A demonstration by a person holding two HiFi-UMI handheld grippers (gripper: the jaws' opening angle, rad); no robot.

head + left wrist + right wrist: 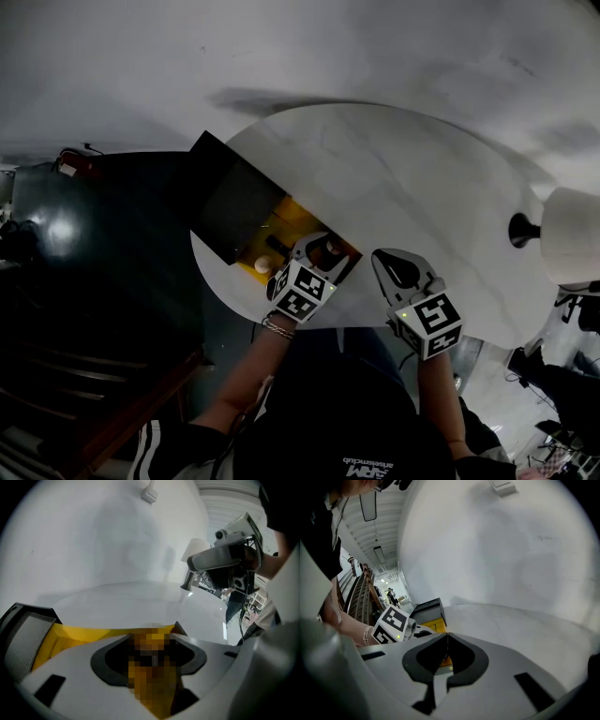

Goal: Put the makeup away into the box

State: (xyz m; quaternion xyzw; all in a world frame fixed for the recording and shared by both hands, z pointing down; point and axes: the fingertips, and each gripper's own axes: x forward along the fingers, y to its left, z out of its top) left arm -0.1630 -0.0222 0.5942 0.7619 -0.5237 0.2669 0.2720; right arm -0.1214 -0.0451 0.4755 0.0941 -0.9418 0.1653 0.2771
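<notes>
While our left claw (322, 251) hangs over the open yellow box (286, 217) at the left edge of the round white bench (403, 159), we cannot tell whether its jaws are apart or together. Our right claw (447, 635) hovers just beside it, jaws together on nothing. 1 small pale round item (262, 265) lies inside the box, whose black lid (234, 202) is tipped back.

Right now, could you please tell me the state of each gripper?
Left gripper: cannot be told; its jaws are obscured.
Right gripper: closed, holding nothing.
</notes>
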